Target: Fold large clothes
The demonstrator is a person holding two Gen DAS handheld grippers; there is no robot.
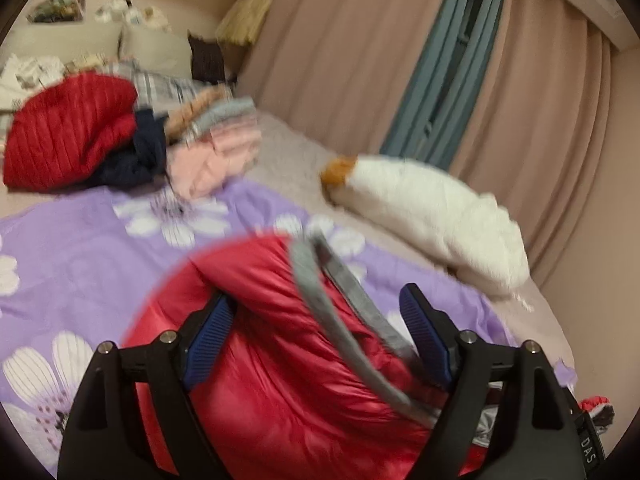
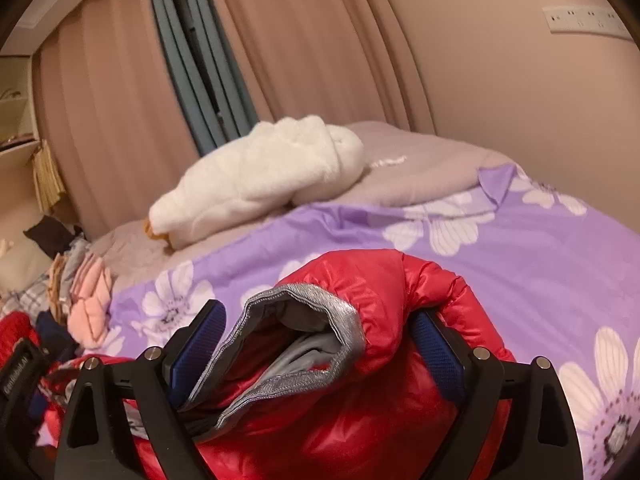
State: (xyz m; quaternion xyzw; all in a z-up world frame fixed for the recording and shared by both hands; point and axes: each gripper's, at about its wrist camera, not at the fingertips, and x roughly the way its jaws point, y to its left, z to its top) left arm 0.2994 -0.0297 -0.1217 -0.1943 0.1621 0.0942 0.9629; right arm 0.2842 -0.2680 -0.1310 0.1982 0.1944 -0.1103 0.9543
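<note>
A shiny red puffer jacket (image 1: pixel 280 360) with grey trim lies on the purple flowered sheet (image 1: pixel 80 272). My left gripper (image 1: pixel 316 336) is open, its blue pads (image 1: pixel 208 340) on either side of the jacket's bulk and its grey band (image 1: pixel 320 308). In the right wrist view the jacket (image 2: pixel 360 412) shows a grey-edged cuff or opening (image 2: pixel 296 340). My right gripper (image 2: pixel 316 352) is open with the pads (image 2: pixel 196 348) straddling that opening. The left view is blurred.
A pile of folded clothes, red (image 1: pixel 68 132), navy and pink (image 1: pixel 216 152), sits at the far left of the bed. A white plush toy (image 1: pixel 432 216) lies by the pink curtains (image 1: pixel 360 60); it also shows in the right wrist view (image 2: pixel 260 176). Pillows stand behind.
</note>
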